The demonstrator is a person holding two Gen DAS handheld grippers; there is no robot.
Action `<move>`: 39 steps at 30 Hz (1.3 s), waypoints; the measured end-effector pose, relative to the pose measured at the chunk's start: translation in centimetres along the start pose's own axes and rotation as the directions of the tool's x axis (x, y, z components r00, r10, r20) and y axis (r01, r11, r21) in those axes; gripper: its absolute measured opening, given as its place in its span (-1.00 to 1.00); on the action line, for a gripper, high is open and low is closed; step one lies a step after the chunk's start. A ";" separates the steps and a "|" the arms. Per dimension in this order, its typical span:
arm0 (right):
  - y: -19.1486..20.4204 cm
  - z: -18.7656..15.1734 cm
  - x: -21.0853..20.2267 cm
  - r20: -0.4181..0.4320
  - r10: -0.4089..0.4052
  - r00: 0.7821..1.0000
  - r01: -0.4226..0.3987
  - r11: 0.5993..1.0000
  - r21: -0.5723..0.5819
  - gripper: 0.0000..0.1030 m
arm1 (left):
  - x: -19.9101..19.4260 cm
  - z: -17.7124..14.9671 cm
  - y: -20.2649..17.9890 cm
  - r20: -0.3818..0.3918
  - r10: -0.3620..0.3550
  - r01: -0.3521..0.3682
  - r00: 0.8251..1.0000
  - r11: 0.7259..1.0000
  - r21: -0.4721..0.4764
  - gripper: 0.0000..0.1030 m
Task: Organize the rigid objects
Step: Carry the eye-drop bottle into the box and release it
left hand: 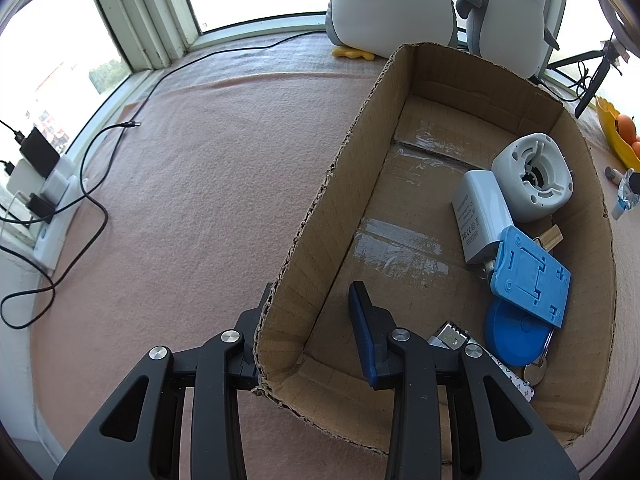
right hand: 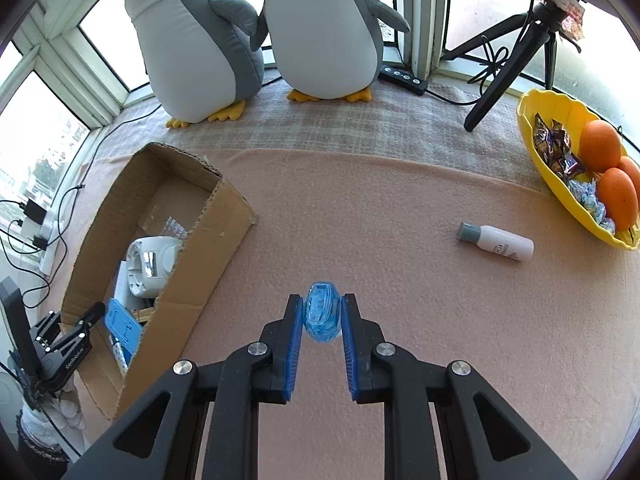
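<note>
My right gripper (right hand: 320,306) is shut on a small translucent blue oval object (right hand: 322,314), held above the pink blanket (right hand: 380,208). To its left stands an open cardboard box (right hand: 192,280). My left gripper (left hand: 312,292) straddles the box's (left hand: 312,216) near left wall, one finger outside and the blue pad inside, shut on it. Inside the box lie a white round device (left hand: 532,176), a white charger (left hand: 480,216), a blue plastic stand (left hand: 532,276) and a blue disc (left hand: 508,340). A white bottle (right hand: 496,242) with a grey cap lies on the blanket to the right.
Two plush penguins (right hand: 200,40) stand at the back by the window. A yellow bowl (right hand: 528,120) with oranges and sweets sits at the far right, a black tripod (right hand: 504,68) behind it. Cables and a power strip (left hand: 52,200) run along the left edge.
</note>
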State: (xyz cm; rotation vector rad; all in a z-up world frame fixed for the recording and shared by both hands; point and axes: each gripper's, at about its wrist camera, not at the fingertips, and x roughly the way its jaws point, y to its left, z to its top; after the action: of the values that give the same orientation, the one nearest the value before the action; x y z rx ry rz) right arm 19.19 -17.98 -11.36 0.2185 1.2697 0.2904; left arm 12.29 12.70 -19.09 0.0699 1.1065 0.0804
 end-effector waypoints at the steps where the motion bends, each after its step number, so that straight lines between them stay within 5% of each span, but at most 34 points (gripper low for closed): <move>1: 1.0 0.1 -0.3 0.010 0.013 1.000 -0.013 1.000 -0.021 -0.67 | 0.0 0.0 0.0 0.000 0.001 -0.001 1.000 1.000 0.000 -0.35; 16: 10.4 3.0 -1.7 0.106 0.074 0.992 -0.053 0.980 -0.192 -0.67 | 0.0 0.0 0.0 -0.001 -0.003 0.003 1.000 1.000 0.000 -0.35; 39: 12.3 6.7 4.1 0.052 0.039 0.998 -0.028 0.980 -0.198 -0.67 | 0.1 0.0 0.0 -0.002 -0.008 0.008 1.000 1.000 -0.001 -0.35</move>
State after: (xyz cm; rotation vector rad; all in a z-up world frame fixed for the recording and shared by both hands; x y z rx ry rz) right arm 25.58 -5.00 -9.24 0.0775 1.1747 0.4342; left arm 12.31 12.72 -19.18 0.0644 1.1085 0.0742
